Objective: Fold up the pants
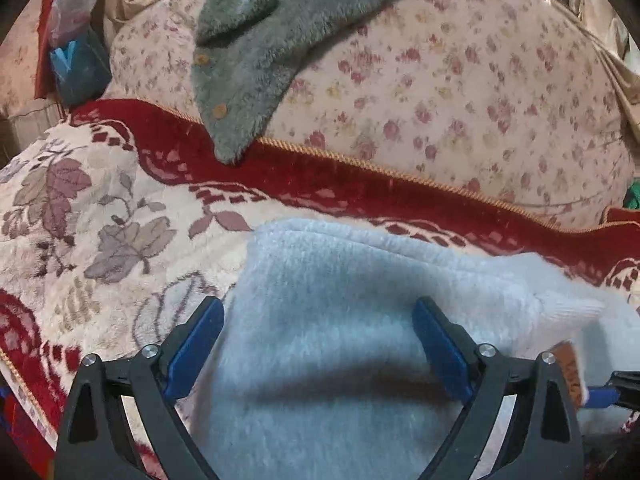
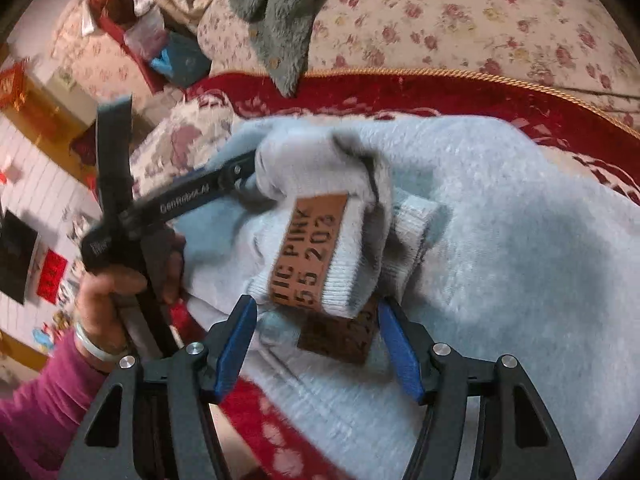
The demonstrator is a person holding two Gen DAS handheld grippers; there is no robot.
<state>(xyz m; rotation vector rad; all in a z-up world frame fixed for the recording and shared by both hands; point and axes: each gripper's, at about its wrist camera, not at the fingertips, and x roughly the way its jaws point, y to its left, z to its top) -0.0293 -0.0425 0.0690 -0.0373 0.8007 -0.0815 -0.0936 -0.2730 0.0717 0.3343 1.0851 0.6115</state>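
Note:
Light grey-blue fleece pants (image 1: 340, 280) lie spread on a red and cream floral blanket (image 1: 100, 220). My left gripper (image 1: 320, 320) hovers open over the flat fabric, nothing between its blue pads. In the right wrist view the ribbed waistband with its brown label (image 2: 312, 248) is bunched up and folded over on the pants (image 2: 500, 240). My right gripper (image 2: 316, 316) stands open around that waistband, one pad close on each side, with no clear squeeze. A hand (image 2: 108, 292) in a pink sleeve holds the left gripper's black frame (image 2: 188, 200), whose tips are hidden by the raised fold.
A grey fleece garment with buttons (image 1: 248, 60) drapes over a rose-print quilt (image 1: 460, 80) behind the pants. Plastic bags (image 1: 76, 64) sit at the far left beside the bed. The blanket's gold-corded red border (image 1: 360, 184) runs behind the pants.

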